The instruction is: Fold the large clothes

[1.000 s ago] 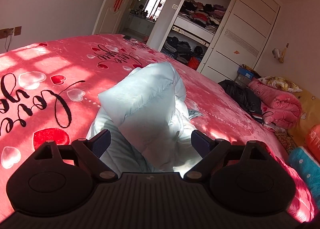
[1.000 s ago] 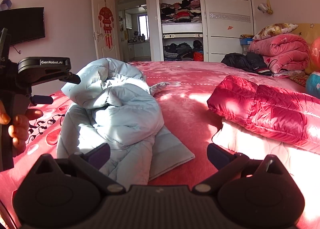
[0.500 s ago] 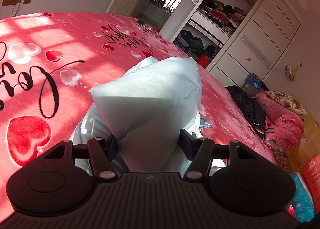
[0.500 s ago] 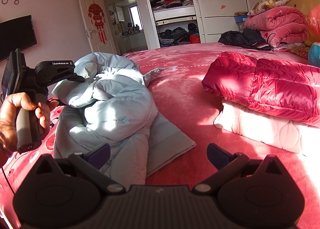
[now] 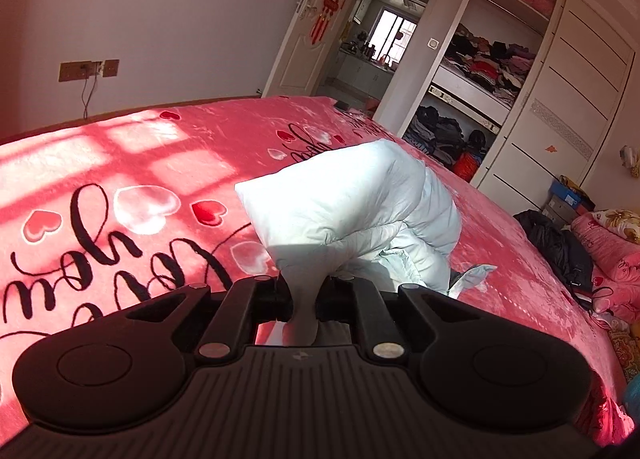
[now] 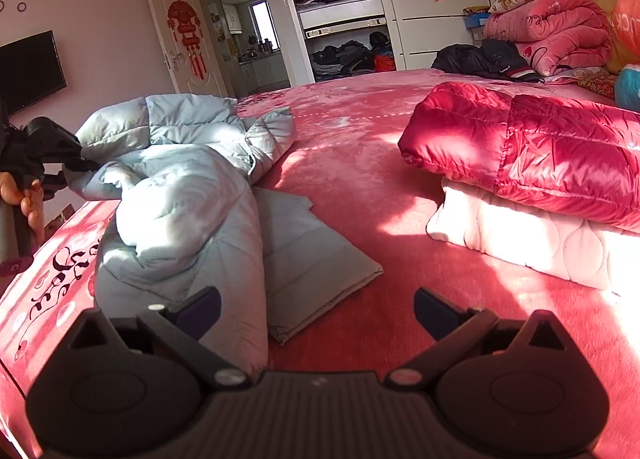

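Note:
A pale blue puffer jacket point(image 6: 188, 195) lies crumpled on the red bed blanket point(image 6: 360, 163). My left gripper point(image 5: 305, 299) is shut on a fold of the jacket point(image 5: 352, 199) and holds that part raised off the bed. It also shows at the left edge of the right wrist view point(image 6: 76, 157), pinching the jacket's raised edge. My right gripper point(image 6: 316, 309) is open and empty, low over the bed at the jacket's near hem.
A folded red puffer jacket point(image 6: 532, 147) lies on a folded white quilted garment point(image 6: 532, 235) to the right. Pink bedding point(image 6: 548, 35) and dark clothes point(image 6: 480, 59) sit at the bed's far right. An open wardrobe point(image 5: 480, 71) and a door point(image 5: 320, 27) stand behind.
My left gripper closed from open onto the jacket fold and lifted it. The right gripper stayed open and moved slightly closer over the bed.

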A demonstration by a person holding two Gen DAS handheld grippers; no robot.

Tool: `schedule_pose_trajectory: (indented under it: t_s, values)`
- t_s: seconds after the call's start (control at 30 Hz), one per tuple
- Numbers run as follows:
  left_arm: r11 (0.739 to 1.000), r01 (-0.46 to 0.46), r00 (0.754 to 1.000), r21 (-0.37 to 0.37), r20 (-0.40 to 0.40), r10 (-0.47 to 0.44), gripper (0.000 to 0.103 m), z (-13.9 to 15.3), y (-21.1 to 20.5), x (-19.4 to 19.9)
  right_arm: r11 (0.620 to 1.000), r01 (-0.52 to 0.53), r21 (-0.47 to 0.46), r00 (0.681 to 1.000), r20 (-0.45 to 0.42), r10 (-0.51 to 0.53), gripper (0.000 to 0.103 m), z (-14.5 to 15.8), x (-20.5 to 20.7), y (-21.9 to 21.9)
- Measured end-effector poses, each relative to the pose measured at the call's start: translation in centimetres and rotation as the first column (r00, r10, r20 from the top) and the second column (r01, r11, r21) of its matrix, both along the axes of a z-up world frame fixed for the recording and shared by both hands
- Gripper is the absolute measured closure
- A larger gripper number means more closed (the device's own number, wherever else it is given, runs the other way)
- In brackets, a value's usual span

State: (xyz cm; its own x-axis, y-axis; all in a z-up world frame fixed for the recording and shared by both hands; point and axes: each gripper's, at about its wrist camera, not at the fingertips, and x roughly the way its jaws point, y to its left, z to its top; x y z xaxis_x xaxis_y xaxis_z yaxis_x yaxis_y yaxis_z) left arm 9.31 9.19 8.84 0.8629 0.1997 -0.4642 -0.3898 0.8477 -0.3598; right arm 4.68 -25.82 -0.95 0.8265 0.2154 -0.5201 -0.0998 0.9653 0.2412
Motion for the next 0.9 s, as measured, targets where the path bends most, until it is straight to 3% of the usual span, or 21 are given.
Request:
schedule_pose_trajectory:
  t_s: [0.23, 0.5, 0.7, 0.9]
  values:
    - [0.987, -0.146, 0.988, 0.071, -0.047, 0.15, 0.093, 0.4, 6.6, -6.9, 1.0, 0.002, 0.0, 1.0, -0.018, -0.002, 0.001, -0.4, 0.2, 0.1]
    - [0.94, -0.317, 0.927, 0.127, -0.166, 0.335, 0.094, -1.8, 11.8, -14.6, 1.0, -0.02, -0.02, 0.999, -0.046, 0.019, 0.001, -1.0, 0.5, 0.9]
    - [0.93, -0.349, 0.894, 0.118, -0.256, 0.368, 0.094, -3.9, 12.6, -17.4, 0.996, -0.066, -0.061, 0.996, -0.061, 0.062, 0.001, -1.7, 0.4, 2.4]
    - [0.937, -0.343, 0.901, 0.066, -0.259, 0.348, 0.088, -3.5, 11.6, -19.6, 0.993, -0.11, -0.048, 0.991, -0.086, 0.106, 0.001, -2.6, 0.7, 3.5]
